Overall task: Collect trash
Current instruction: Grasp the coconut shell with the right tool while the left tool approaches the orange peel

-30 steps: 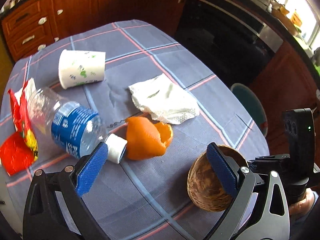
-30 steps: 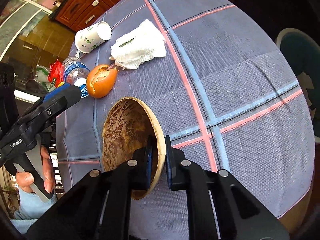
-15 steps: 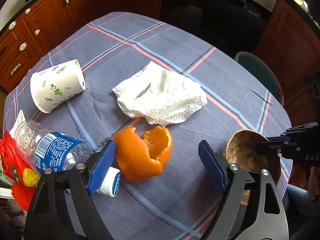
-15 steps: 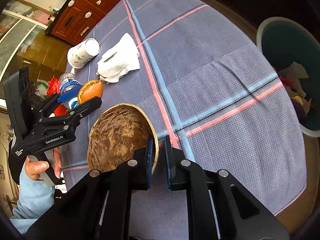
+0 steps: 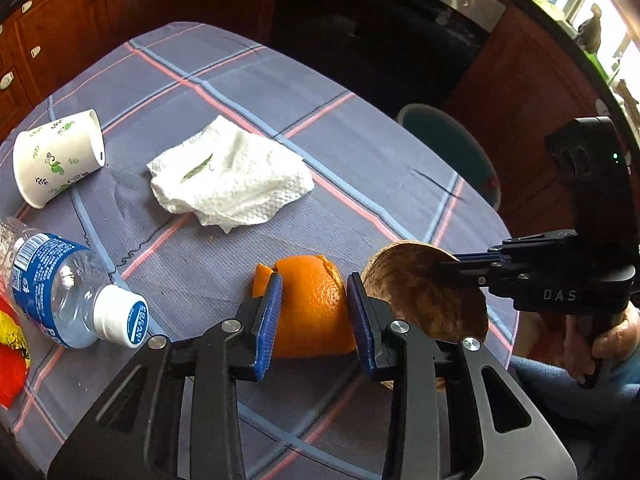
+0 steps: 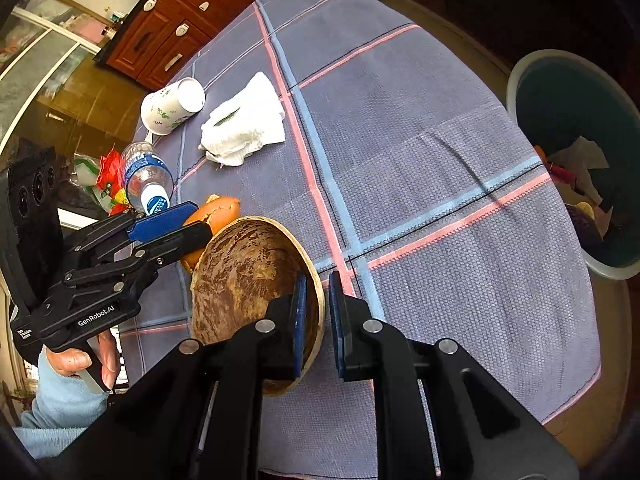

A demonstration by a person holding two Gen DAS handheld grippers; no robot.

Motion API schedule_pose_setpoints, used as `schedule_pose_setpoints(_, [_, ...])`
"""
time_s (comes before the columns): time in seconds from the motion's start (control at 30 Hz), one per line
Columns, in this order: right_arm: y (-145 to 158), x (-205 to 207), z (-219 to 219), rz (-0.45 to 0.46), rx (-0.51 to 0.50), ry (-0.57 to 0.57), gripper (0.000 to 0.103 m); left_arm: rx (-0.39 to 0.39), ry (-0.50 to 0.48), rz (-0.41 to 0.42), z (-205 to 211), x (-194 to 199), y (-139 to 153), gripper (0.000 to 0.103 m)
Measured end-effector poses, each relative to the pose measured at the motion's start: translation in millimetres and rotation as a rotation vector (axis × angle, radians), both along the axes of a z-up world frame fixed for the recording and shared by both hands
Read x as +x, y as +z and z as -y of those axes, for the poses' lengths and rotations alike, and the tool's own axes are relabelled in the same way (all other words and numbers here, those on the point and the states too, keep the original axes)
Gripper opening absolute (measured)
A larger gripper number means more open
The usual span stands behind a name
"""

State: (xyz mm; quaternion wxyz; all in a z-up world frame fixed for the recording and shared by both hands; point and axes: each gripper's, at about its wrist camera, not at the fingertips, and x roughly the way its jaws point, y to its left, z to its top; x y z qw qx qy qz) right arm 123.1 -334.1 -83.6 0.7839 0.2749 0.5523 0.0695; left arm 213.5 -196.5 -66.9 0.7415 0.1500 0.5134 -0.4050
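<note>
Two grippers work side by side over the checked tablecloth (image 5: 248,92). The left gripper (image 5: 314,312) has just been closing, and its blue pads now sit against both flanks of the orange peel (image 5: 314,300), which rests on the cloth. Touching or nearly touching the peel, on the side away from the plastic bottle (image 5: 60,288), is the coconut shell (image 6: 244,276), its rim clamped between the nearly closed pads of the right gripper (image 6: 318,320). Beyond the peel lies a crumpled paper towel (image 5: 232,178); a paper cup (image 5: 58,158) lies on its side near the towel. A teal bin (image 6: 560,92) holding scraps stands off the table's far edge.
</note>
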Motion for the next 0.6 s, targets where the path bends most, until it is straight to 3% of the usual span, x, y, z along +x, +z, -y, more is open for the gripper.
schedule_pose_setpoints(0.03, [0.5, -0.4, -1.8, 0.001, 0.0, 0.006, 0.013, 0.004, 0.003, 0.018, -2.3, -3.0, 1.2, 0.036])
schedule_pose_setpoints(0.2, [1.5, 1.7, -11.2, 0.0, -0.002, 0.03, 0.017, 0.048, 0.027, 0.091, -13.3, -7.8, 0.9, 0.059])
schedule_pose_setpoints(0.27, [1.3, 3.0, -14.7, -0.002, -0.006, 0.037, 0.035, 0.055, 0.031, 0.092, -18.3, -8.9, -2.1, 0.061])
schedule_pose_setpoints(0.3, [0.9, 4.0, -17.4, -0.002, -0.011, 0.042, 0.037, 0.059, 0.032, 0.093, -21.5, -9.1, -3.7, 0.062])
schedule_pose_setpoints(0.5, [-0.2, 13.6, -34.7, 0.005, -0.057, 0.082, 0.04, 0.063, 0.027, 0.074, -32.1, -15.8, -6.9, 0.064])
schedule_pose_setpoints(0.53, [0.2, 14.6, -37.5, 0.009, -0.076, 0.088, 0.038, 0.063, 0.03, 0.076, -34.5, -17.3, -6.5, 0.064])
schedule_pose_setpoints(0.57, [0.6, 15.1, -40.5, 0.014, -0.107, 0.095, 0.021, 0.066, 0.034, 0.076, -37.3, -17.8, -7.0, 0.064])
schedule_pose_setpoints(0.6, [0.9, 15.3, -42.4, 0.016, -0.123, 0.106, 0.015, 0.071, 0.038, 0.073, -39.3, -17.2, -8.5, 0.064])
